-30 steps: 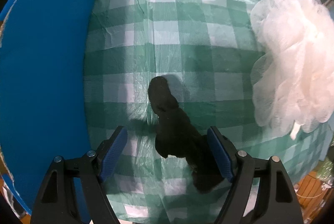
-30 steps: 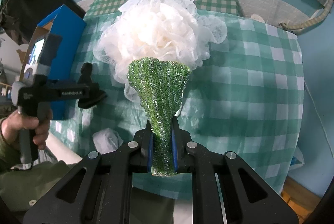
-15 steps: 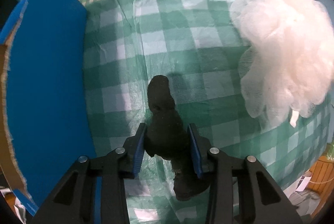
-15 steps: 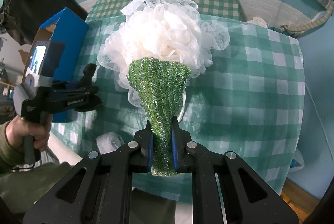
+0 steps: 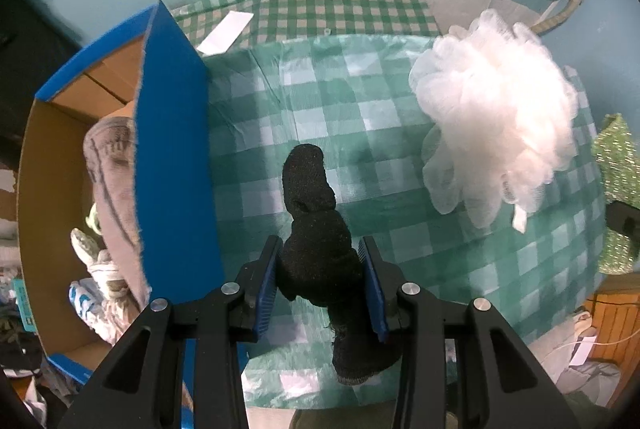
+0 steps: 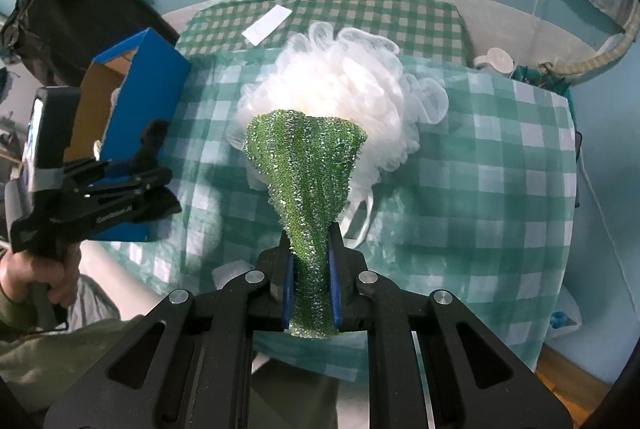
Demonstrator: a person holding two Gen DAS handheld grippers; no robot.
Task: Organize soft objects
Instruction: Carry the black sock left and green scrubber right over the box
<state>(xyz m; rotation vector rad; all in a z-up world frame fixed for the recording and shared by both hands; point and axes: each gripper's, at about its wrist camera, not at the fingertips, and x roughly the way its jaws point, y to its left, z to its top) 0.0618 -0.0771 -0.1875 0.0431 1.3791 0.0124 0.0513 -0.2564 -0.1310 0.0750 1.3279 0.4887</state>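
Left wrist view: left gripper [image 5: 320,283] jaws, wide apart a second ago, now clamped on black sock [image 5: 316,229] lifted off checked surface [image 5: 360,117] beside blue box [image 5: 172,133], ready for boxing; right gripper [image 6: 311,289] jaws pinching green scrubber [image 6: 306,165]

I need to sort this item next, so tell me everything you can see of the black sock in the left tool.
The black knitted fabric sock looks soft, fuzzy and bunched into a lumpy, crooked shape. The left tool has just closed on its thick middle, blue pads pressing both sides. One rounded end sticks forward past the fingertips; the other hangs toward the camera. It appears lifted off the green checked tablecloth, beside the blue cardboard box. Only the pads visibly touch it.
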